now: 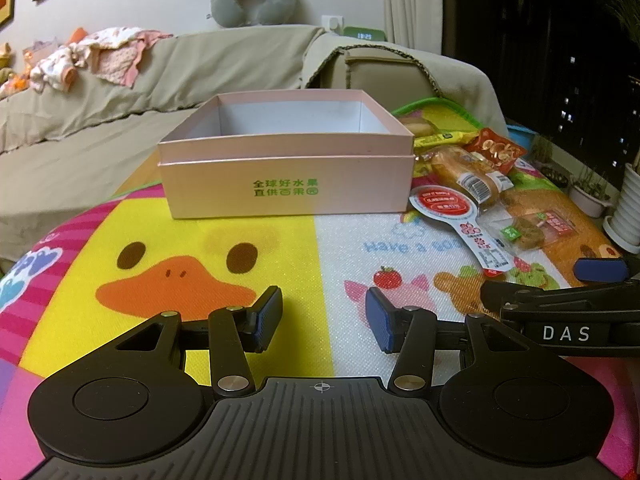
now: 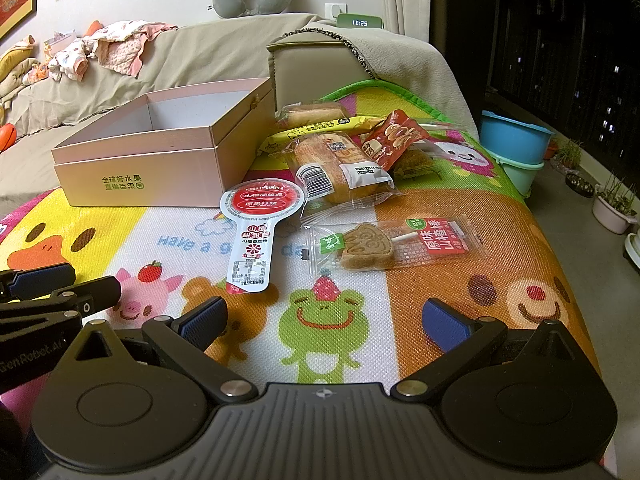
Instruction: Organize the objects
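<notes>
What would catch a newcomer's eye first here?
The open pink box stands on the bright cartoon mat, its visible inside bare. To its right lies a heap of wrapped snacks, a red lollipop pack nearest the box. Both hand-held grippers hover open, holding nothing.

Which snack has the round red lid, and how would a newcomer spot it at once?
Start at the open pink box on the cartoon play mat. Just off its front right corner lies a flat spoon-shaped packet: a round red-labelled head with a white tail pointing toward the grippers. Its neighbours are clear-wrapped breads and biscuits, none that shape.
</notes>
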Action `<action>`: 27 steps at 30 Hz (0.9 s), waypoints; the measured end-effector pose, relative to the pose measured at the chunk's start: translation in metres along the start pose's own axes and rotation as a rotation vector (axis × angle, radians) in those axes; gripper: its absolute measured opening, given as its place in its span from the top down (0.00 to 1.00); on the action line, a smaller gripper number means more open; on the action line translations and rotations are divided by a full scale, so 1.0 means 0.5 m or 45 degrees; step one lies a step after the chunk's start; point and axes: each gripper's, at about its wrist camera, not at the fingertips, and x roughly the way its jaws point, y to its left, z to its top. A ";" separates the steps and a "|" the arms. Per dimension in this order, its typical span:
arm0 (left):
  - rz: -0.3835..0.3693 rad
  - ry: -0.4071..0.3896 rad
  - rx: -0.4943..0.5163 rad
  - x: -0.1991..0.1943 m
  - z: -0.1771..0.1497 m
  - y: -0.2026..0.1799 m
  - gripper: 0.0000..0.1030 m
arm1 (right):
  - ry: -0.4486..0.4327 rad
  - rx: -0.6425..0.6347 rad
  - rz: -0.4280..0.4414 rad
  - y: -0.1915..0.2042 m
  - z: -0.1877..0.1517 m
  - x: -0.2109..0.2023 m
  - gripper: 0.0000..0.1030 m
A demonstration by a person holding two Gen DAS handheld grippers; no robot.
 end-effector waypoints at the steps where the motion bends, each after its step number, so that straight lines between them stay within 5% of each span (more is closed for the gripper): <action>1: -0.003 0.000 -0.004 0.000 0.000 0.000 0.49 | 0.000 0.000 0.000 0.000 0.000 -0.001 0.00; 27: -0.009 -0.004 0.006 -0.003 -0.001 -0.001 0.49 | -0.001 0.001 0.000 0.000 -0.001 -0.002 0.00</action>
